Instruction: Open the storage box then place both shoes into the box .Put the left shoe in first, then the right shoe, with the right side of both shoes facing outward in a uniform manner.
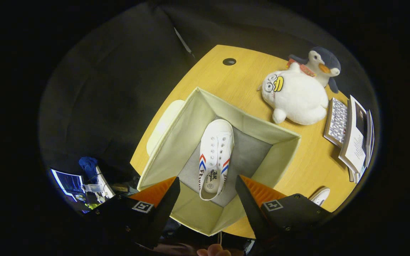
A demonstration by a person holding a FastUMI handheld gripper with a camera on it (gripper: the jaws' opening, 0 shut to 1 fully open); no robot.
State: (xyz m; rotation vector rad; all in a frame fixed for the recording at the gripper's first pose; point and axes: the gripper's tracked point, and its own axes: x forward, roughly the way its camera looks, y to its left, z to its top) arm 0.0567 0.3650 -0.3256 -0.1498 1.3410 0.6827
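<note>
The fabric storage box (176, 142) stands open on the wooden table, seen from above. One white shoe (215, 151) with red and blue chevrons lies on the box's grey floor, sole down, toe pointing away from me. My gripper (208, 186) hovers above the box with its fingers wide open, one on each side of the shoe's heel, holding nothing. The toe of a second white shoe (320, 196) peeks out on the table beyond the right finger (255, 193). The box's pale lid (163, 124) lies on the table against the box's left side.
Two plush toys, a white duck (297, 96) and a penguin (324, 65), sit on the table beyond the box. A stack of books (351, 133) lies to their right. The table (226, 76) has a cable hole (229, 61) at the far side. A fingertip (214, 251) shows below the fingers.
</note>
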